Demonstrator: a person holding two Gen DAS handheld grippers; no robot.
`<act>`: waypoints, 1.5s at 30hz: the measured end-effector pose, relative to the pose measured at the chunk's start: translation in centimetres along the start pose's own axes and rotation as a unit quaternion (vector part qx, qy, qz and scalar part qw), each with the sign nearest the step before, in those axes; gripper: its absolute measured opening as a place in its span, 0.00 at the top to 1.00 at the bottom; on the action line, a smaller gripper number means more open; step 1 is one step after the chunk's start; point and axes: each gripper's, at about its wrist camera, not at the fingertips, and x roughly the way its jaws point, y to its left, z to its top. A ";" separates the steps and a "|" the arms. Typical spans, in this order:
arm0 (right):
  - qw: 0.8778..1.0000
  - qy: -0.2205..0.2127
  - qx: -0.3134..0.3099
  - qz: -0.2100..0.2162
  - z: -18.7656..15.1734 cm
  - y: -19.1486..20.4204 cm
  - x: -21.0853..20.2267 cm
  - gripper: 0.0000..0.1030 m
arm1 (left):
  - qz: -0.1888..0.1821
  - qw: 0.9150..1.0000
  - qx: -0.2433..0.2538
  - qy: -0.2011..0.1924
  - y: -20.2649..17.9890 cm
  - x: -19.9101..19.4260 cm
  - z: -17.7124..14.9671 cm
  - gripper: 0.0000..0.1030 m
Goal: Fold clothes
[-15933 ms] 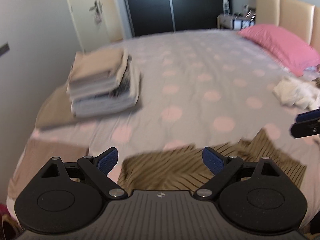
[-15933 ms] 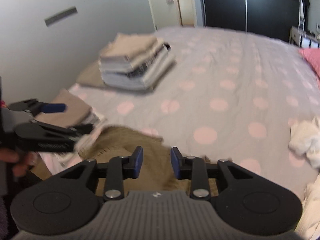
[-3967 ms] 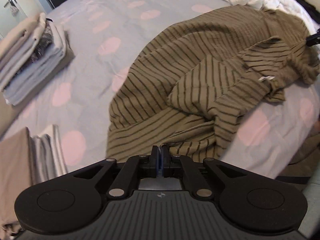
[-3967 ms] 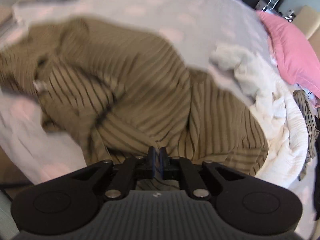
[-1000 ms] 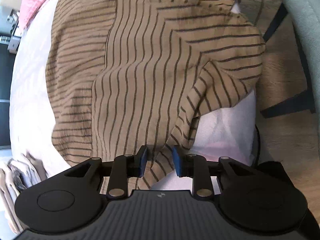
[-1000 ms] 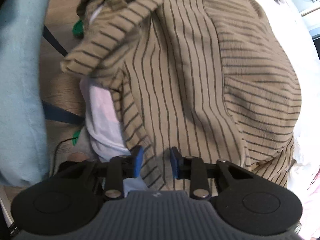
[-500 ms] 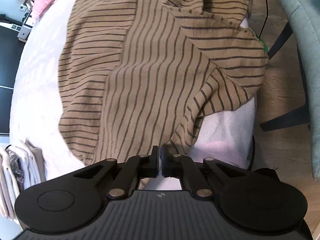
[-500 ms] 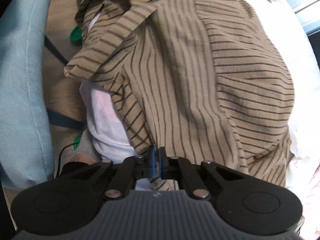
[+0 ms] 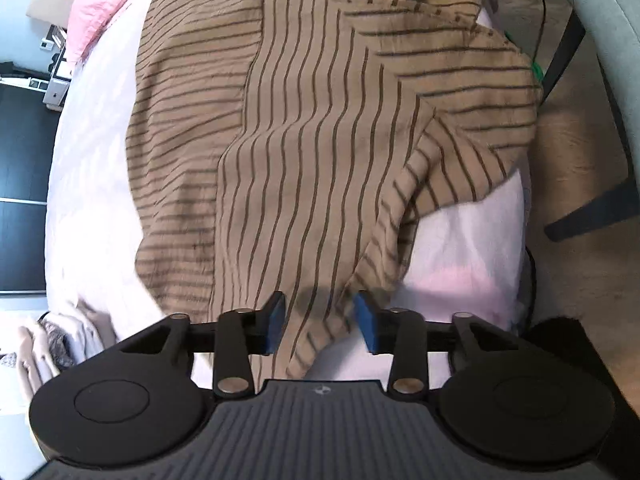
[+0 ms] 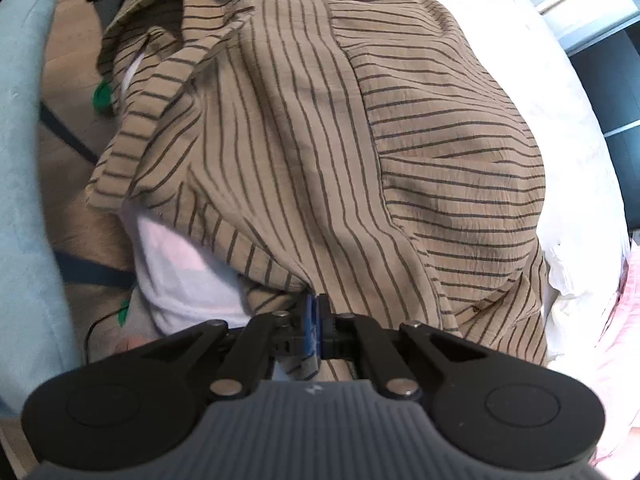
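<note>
My left claw (image 9: 320, 322) has its jaws apart, blue pads (image 9: 275, 322) on either side of the hem of the striped shirt (image 9: 304, 152). Fabric sits in the gap and does not visibly touch either pad, so nothing is gripped on this side.

My right claw (image 10: 316, 330) has its jaws together, pinched on the shirt's edge; the cloth bunches right at the blue pads (image 10: 311, 330).

The brown shirt with dark stripes (image 10: 340, 140) lies spread over the near edge of the bed (image 9: 88, 184), on the white cover. Part of it hangs over the bed's side toward the floor (image 9: 576, 176). In the left wrist view one panel runs with stripes lengthwise down the middle, and the panels beside it have stripes running crosswise. A fold on the right side droops over the mattress edge. In the right wrist view the collar area (image 10: 176, 40) sits far left, rumpled, with an opening showing.

Pink pillow (image 9: 100, 4) at the far end of the bed, top left of the left wrist view. A stack of folded clothes (image 9: 52, 340) shows at lower left of that view, blurred. A grey-green chair (image 9: 608, 40) with dark legs stands on the floor beside the bed. The right wrist view shows a light blue cushion (image 10: 24, 200) along its left edge and something green (image 10: 102, 96) near the shirt collar; I cannot tell what that is.
</note>
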 end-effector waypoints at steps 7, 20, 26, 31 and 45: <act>1.000 -0.004 0.029 -0.011 -0.2 0.1 0.9 0.98 | -0.015 1.000 0.020 0.002 -1.3 1.7 1.1 0.99; 0.990 -0.051 0.090 -0.097 -0.9 -2.1 -1.2 0.98 | 0.072 0.980 -0.185 -0.035 3.8 -2.7 -0.4 1.00; 0.986 -0.049 0.124 -0.104 -0.8 -3.5 -1.4 0.98 | 0.030 0.988 -0.142 -0.054 3.3 -2.8 0.1 1.00; 0.989 -0.031 0.109 -0.099 -0.7 -2.9 -0.8 0.98 | -0.001 0.995 -0.089 -0.050 1.1 -2.1 1.1 0.74; 0.988 -0.020 0.125 -0.086 -1.0 -3.0 0.3 0.97 | -0.027 0.996 -0.081 -0.017 1.3 0.9 1.6 1.00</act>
